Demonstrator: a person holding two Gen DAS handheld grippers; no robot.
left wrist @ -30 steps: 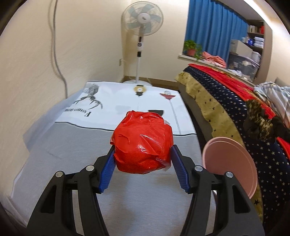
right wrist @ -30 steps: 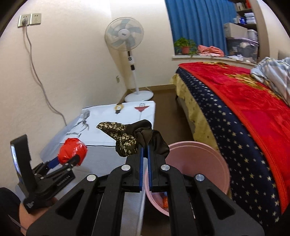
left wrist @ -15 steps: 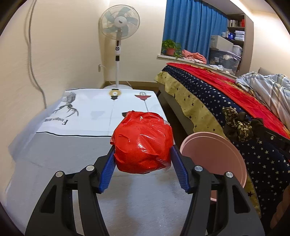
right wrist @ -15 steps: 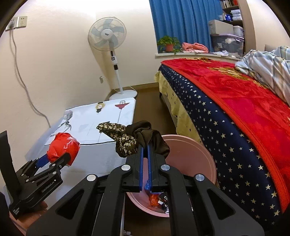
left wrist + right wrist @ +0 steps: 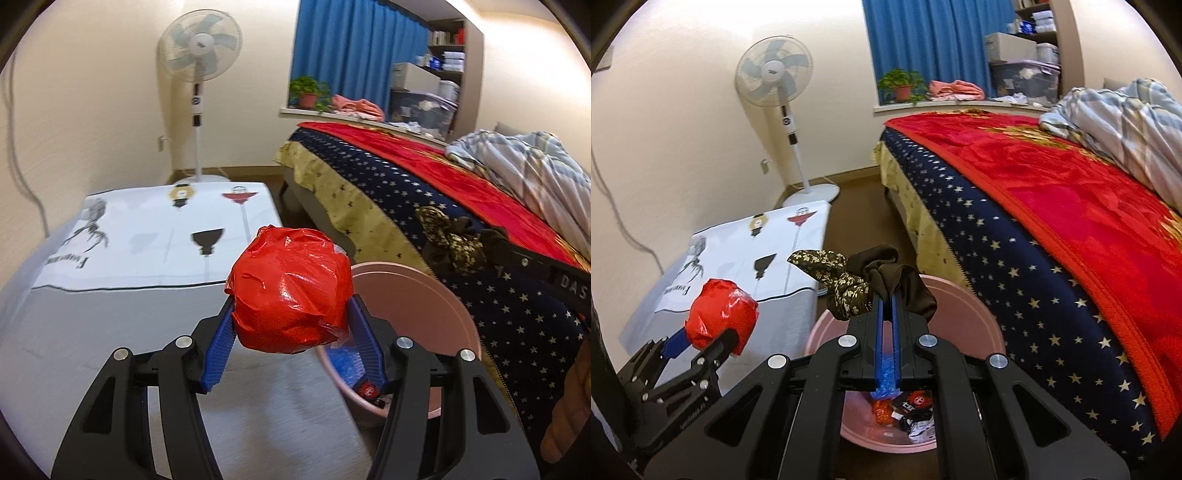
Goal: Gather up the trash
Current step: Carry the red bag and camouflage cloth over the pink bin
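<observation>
My left gripper is shut on a crumpled red plastic ball and holds it over the table edge, beside the rim of the pink trash bin. In the right wrist view the red ball sits left of the bin. My right gripper is shut on a dark brown and floral cloth scrap, held above the bin's opening. The cloth also shows at the right of the left wrist view. Wrappers lie in the bin's bottom.
A low table with a white printed cloth stands to the left of the bin. A bed with a red and star-patterned blanket fills the right. A standing fan is by the far wall.
Both grippers have moved toward the bin with their loads. The red ball now sits at the bin's rim and the cloth hangs over the opening; more of the bin's inside shows.
</observation>
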